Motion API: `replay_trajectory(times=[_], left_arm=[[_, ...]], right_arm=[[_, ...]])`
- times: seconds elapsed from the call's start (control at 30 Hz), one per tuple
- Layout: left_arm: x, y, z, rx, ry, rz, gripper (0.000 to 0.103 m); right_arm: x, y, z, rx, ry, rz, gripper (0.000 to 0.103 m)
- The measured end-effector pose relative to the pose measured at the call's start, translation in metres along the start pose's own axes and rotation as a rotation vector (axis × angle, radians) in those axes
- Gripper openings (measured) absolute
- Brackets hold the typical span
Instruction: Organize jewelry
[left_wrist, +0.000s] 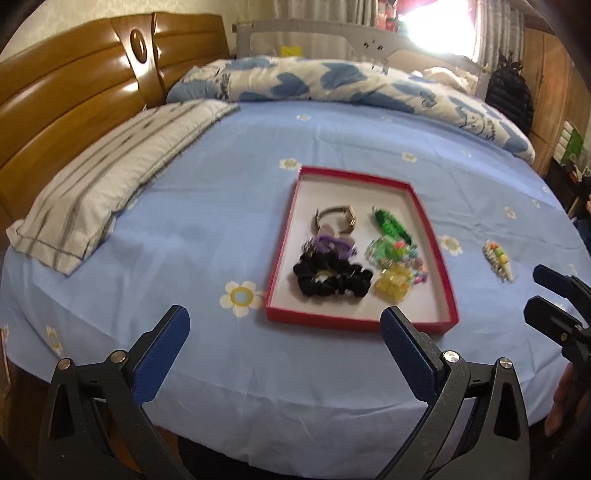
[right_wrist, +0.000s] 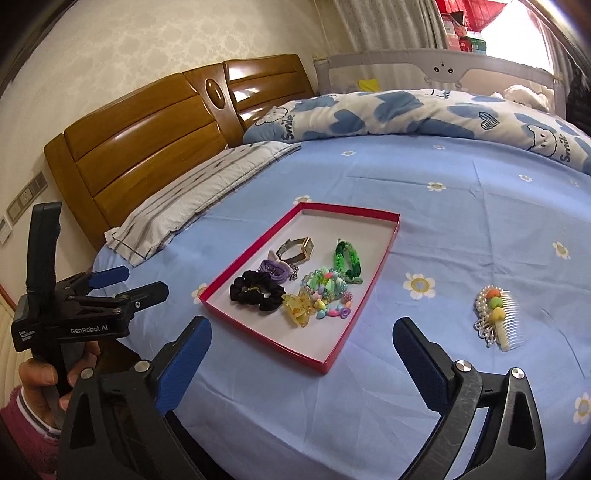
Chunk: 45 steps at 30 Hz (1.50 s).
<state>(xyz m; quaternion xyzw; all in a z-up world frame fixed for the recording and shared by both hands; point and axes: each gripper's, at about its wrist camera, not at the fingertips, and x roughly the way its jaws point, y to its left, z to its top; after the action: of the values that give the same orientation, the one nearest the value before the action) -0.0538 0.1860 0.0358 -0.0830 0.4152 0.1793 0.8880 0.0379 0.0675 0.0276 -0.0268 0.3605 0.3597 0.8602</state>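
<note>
Both grippers, left gripper and right gripper, hang spread wide over the blue bedsheet, holding nothing. Most jewelry's already in the red tray: watch, black scrunchie, green bracelet. Pearl comb lies on the sheet, right of the tray.

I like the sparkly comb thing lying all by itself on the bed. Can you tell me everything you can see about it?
The hair comb is pale cream, plastic by the look, with a row of thin see-through teeth along one side. Its top carries white pearl-like beads and small orange, green and yellow baubles. It lies flat on the blue flowered bedsheet, outside the red tray, off to the tray's right. Only the sheet touches it; neither the right gripper nor the left gripper holds it.
</note>
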Motion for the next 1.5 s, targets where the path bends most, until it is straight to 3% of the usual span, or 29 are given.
replay_trajectory(times=[0.43,1.5], left_arm=[[0.027,-0.007,-0.031,0.022,0.043,0.061,0.103],[0.007,-0.021,-0.032,0.051,-0.041,0.094,0.103]], right_arm=[[0.037,-0.011,-0.038,0.067,0.083,-0.04,0.1],[0.03,-0.004,-0.041,0.06,0.018,-0.044,0.1]])
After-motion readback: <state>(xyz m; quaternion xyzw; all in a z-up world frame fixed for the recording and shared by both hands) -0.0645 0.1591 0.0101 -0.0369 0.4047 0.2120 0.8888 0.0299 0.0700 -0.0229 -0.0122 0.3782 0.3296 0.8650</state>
